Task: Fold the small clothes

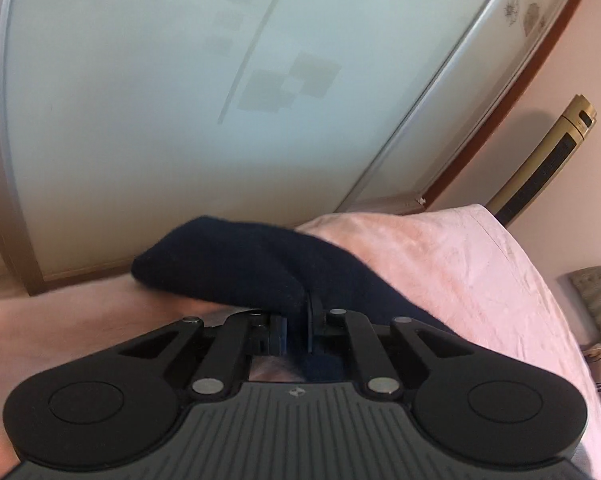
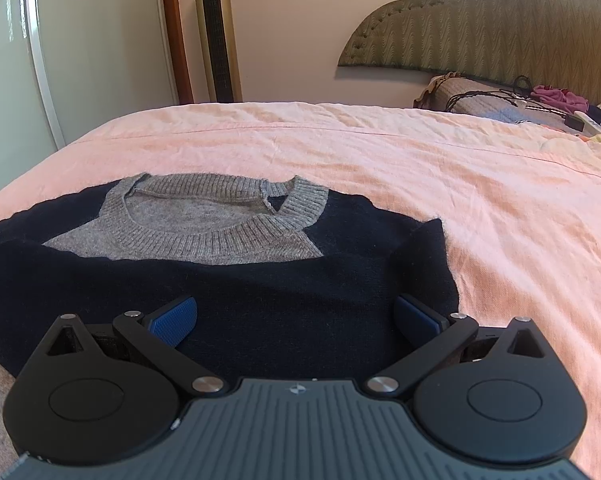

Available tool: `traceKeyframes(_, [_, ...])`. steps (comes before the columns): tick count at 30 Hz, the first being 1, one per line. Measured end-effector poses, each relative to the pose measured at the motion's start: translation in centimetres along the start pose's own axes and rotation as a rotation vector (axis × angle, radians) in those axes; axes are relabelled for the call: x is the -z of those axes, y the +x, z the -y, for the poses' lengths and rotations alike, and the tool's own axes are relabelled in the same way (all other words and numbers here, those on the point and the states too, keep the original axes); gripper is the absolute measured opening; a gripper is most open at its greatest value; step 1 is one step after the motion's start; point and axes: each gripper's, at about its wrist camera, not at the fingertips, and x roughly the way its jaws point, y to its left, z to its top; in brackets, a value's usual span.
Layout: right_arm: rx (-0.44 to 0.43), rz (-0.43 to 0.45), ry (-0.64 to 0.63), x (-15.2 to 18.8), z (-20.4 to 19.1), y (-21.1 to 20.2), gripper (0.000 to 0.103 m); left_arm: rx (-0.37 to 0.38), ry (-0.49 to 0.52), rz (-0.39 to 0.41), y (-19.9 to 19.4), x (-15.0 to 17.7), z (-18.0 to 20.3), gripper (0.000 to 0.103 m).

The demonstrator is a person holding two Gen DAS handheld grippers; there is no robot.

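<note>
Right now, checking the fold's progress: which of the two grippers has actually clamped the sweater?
The left gripper: its jaws are pinched shut on the navy sweater. The right gripper hangs wide open above it.

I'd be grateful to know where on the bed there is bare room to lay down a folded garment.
The pink sheet lies bare beyond the sweater's grey collar, up to the far edge, and to the sweater's right. The headboard corner is crowded with cables and clothes.
</note>
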Motion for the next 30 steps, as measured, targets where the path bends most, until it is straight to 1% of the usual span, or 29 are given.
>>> traceKeyframes(1, [-0.001, 0.001, 0.003, 0.0, 0.0, 0.0, 0.103, -0.012, 0.017, 0.011, -0.4, 0.1, 0.8, 0.007])
traceKeyframes(2, [-0.004, 0.003, 0.007, 0.0, 0.1, 0.0, 0.103, -0.001, 0.028, 0.023, -1.0, 0.2, 1.8, 0.007])
traceKeyframes(3, [-0.007, 0.004, 0.012, 0.0, 0.1, -0.1, 0.103, 0.038, 0.041, 0.038, -1.7, 0.4, 3.0, 0.006])
traceKeyframes(4, [-0.009, 0.006, 0.015, 0.0, 0.2, -0.1, 0.103, 0.097, 0.076, 0.057, -2.8, 0.9, 4.7, 0.006])
traceKeyframes(5, [-0.011, 0.007, 0.019, 0.0, 0.3, -0.1, 0.103, 0.158, 0.133, 0.078, -4.1, 1.6, 6.8, 0.006])
traceKeyframes(7, [-0.019, 0.012, 0.032, 0.0, 0.4, -0.2, 0.103, 0.311, 0.305, 0.119, -7.1, 4.4, 11.6, 0.006])
traceKeyframes(9, [-0.031, 0.019, 0.051, 0.0, 0.7, -0.3, 0.103, 0.484, 0.493, 0.124, -10.0, 8.6, 15.9, 0.007])
traceKeyframes(11, [-0.043, 0.026, 0.07, 0.0, 1.0, -0.4, 0.103, 0.628, 0.669, 0.066, -12.0, 13.7, 19.1, 0.007])
traceKeyframes(12, [-0.049, 0.029, 0.079, 0.1, 1.1, -0.4, 0.103, 0.687, 0.74, 0.009, -12.5, 16.2, 20.2, 0.008])
traceKeyframes(13, [-0.055, 0.033, 0.089, 0.0, 1.3, -0.5, 0.103, 0.737, 0.82, -0.073, -12.5, 18.6, 21.2, 0.01])
traceKeyframes(14, [-0.063, 0.036, 0.1, 0.1, 1.5, -0.5, 0.103, 0.763, 0.894, -0.145, -12.5, 20.7, 21.9, 0.01])
traceKeyframes(15, [-0.07, 0.04, 0.11, 0.0, 1.7, -0.5, 0.103, 0.762, 0.949, -0.197, -12.3, 22.4, 22.3, 0.013])
traceKeyframes(16, [-0.077, 0.043, 0.121, 0.0, 1.8, -0.6, 0.103, 0.741, 0.985, -0.215, -12.4, 23.7, 22.3, 0.016])
traceKeyframes(17, [-0.083, 0.046, 0.129, 0.1, 1.9, -0.6, 0.103, 0.727, 1.002, -0.209, -12.5, 24.3, 21.9, 0.02])
traceKeyframes(18, [-0.087, 0.048, 0.135, 0.1, 2.0, -0.7, 0.103, 0.726, 1.007, -0.195, -12.7, 24.4, 21.4, 0.028])
traceKeyframes(19, [-0.091, 0.05, 0.14, 0.1, 2.1, -0.7, 0.103, 0.732, 1.007, -0.181, -13.1, 24.3, 20.7, 0.04])
traceKeyframes(20, [-0.093, 0.052, 0.143, 0.1, 2.1, -0.7, 0.103, 0.74, 0.998, -0.167, -13.6, 24.0, 20.1, 0.049])
traceKeyframes(21, [-0.096, 0.053, 0.147, 0.1, 2.2, -0.7, 0.103, 0.748, 0.979, -0.147, -14.3, 23.5, 19.3, 0.068])
traceKeyframes(22, [-0.098, 0.055, 0.151, 0.1, 2.2, -0.7, 0.103, 0.756, 0.955, -0.118, -14.8, 23.1, 18.5, 0.082])
traceKeyframes(23, [-0.103, 0.057, 0.157, 0.1, 2.3, -0.8, 0.103, 0.764, 0.932, -0.09, -15.2, 22.5, 17.7, 0.085])
traceKeyframes(24, [-0.107, 0.059, 0.163, 0.1, 2.4, -0.8, 0.103, 0.773, 0.916, -0.083, -15.1, 22.0, 17.4, 0.086])
traceKeyframes(26, [-0.117, 0.061, 0.178, 0.1, 2.7, -0.8, 0.103, 0.786, 0.894, -0.115, -14.8, 21.5, 16.5, 0.086])
traceKeyframes(27, [-0.123, 0.058, 0.183, 0.1, 2.8, -0.9, 0.103, 0.78, 0.874, -0.12, -14.6, 21.5, 15.9, 0.086])
traceKeyframes(28, [-0.127, 0.048, 0.197, -0.1, 2.9, -1.2, 0.103, 0.771, 0.856, -0.126, -13.6, 21.4, 15.6, 0.086])
traceKeyframes(29, [-0.133, 0.033, 0.232, -0.4, 3.1, -1.7, 0.103, 0.76, 0.842, -0.14, -13.1, 21.5, 15.3, 0.086])
traceKeyframes(30, [-0.162, 0.024, 0.292, -0.5, 3.4, -2.4, 0.103, 0.752, 0.822, -0.164, -12.6, 21.5, 15.0, 0.086])
